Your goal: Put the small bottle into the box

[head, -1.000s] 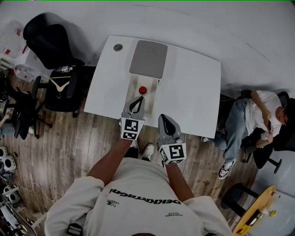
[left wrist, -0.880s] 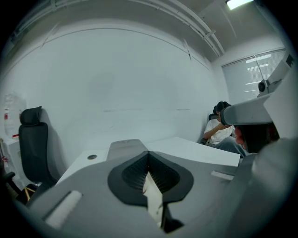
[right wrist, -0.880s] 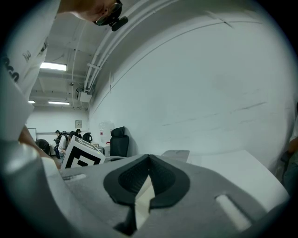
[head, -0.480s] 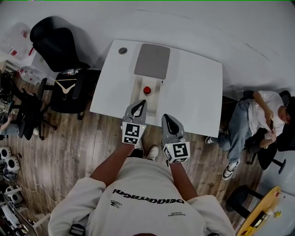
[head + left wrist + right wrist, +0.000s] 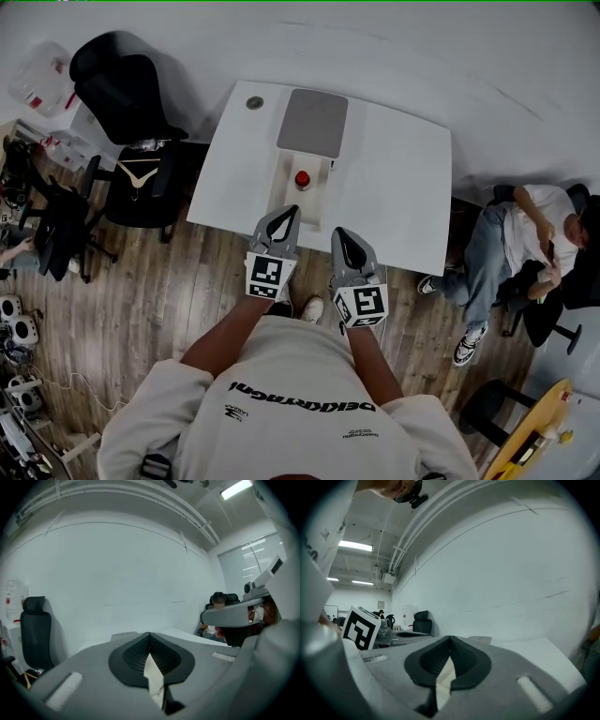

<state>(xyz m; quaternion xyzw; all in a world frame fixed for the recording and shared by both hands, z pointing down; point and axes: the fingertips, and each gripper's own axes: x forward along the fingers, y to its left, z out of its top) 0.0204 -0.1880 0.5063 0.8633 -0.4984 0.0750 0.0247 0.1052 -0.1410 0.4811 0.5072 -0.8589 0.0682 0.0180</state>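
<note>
While both grippers hung over the near edge of the white table (image 5: 403, 178), the small bottle (image 5: 303, 179), marked by its red cap, stood upright on a pale strip (image 5: 315, 202) just in front of the grey box (image 5: 312, 122), well ahead of either tip. The left gripper (image 5: 284, 214) had its jaws pressed together with nothing between them. The right gripper (image 5: 344, 236) was the same, pads meeting on empty air.

As a judgement, the scene fitted two stages. It could have been hands poised short of the bottle before a pick. It could equally have been hands held clear after a placement, if the pale strip was the box's open tray and the grey slab its lid. The pictures did not settle which, so they did not show what the next move called for.

Much was hard to read. From so steep an angle only the bottle's cap showed, not its body. Whether the box was open or lidded could not be made out. Both gripper views looked level toward the wall (image 5: 117, 564), so neither showed the bottle.
</note>
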